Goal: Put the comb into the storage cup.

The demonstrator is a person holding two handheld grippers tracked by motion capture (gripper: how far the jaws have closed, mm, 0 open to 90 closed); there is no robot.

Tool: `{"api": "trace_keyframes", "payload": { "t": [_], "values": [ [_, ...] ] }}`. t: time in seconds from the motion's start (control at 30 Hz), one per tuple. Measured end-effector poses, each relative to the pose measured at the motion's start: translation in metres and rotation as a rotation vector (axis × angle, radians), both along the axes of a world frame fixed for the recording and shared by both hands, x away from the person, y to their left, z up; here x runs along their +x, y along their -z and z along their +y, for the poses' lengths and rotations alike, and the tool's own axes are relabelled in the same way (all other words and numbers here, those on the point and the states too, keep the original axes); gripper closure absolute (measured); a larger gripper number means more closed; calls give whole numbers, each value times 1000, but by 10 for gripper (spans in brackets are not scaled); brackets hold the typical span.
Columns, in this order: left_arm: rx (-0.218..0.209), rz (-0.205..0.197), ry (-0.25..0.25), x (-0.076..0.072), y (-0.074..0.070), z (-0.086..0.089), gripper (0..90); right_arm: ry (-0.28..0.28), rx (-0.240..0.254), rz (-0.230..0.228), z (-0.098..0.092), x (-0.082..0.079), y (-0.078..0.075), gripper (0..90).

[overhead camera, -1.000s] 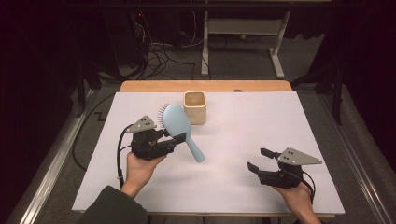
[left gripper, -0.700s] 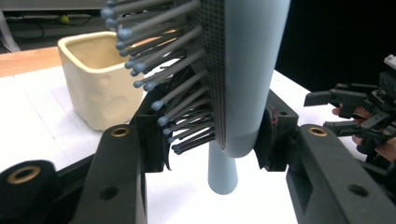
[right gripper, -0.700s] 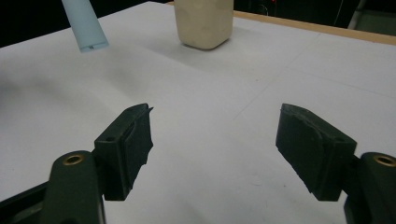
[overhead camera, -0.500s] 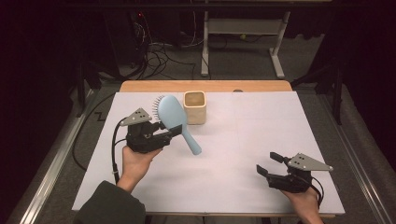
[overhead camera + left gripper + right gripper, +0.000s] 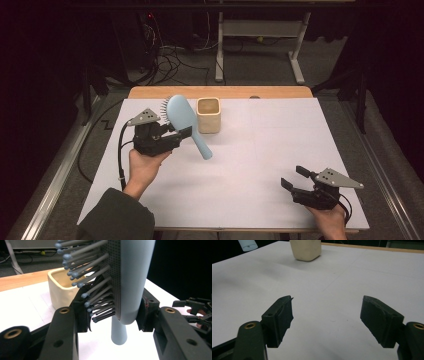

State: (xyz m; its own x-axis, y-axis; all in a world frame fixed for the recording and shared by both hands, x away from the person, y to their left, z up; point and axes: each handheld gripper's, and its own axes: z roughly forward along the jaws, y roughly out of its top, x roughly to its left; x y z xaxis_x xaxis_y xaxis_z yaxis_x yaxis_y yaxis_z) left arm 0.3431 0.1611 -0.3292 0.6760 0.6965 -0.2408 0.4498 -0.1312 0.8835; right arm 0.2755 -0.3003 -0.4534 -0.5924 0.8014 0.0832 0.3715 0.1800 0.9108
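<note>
My left gripper (image 5: 184, 134) is shut on a light blue hairbrush (image 5: 186, 122), holding it in the air left of a cream square cup (image 5: 208, 114). The brush head points up and back, its handle slants down to the right. In the left gripper view the jaws clamp the brush (image 5: 130, 290) at the base of its head, bristles (image 5: 85, 272) toward the cup (image 5: 61, 290). My right gripper (image 5: 296, 177) rests low near the table's front right corner, open with nothing between its fingers. In the right gripper view its jaws (image 5: 327, 320) stand wide over bare white tabletop, the cup (image 5: 305, 249) far ahead.
The white table cover (image 5: 265, 145) spans the table, with a wooden strip (image 5: 220, 92) along the far edge. Beyond it stand a desk frame (image 5: 257, 45) and floor cables (image 5: 170, 55). A metal rail (image 5: 55, 170) runs along the left side.
The left gripper has lifted the hairbrush and tilted its head more upright, drifting left. The right gripper has slid toward the front right corner and lowered.
</note>
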Motion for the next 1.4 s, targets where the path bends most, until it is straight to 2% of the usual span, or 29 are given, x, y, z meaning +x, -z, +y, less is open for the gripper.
{"api": "trace_keyframes", "payload": {
  "t": [0.1,0.2,0.3,0.6,1.03,1.4],
  "values": [
    [11,-10,-7,2,-4,0,541,7,7,-5,-2,-1,1,261],
    [-6,-10,-10,5,-7,1,541,11,10,0,-3,-2,2,260],
    [-1,-4,-23,10,-8,3,541,13,4,3,-3,-2,3,260],
    [34,-13,-45,23,-18,0,541,21,10,-1,-4,-2,3,258],
    [35,-14,-53,39,-27,-9,541,15,16,1,-3,-2,3,255],
    [29,-10,-85,53,-32,-10,541,13,21,-1,-3,-2,3,255]
  ]
}}
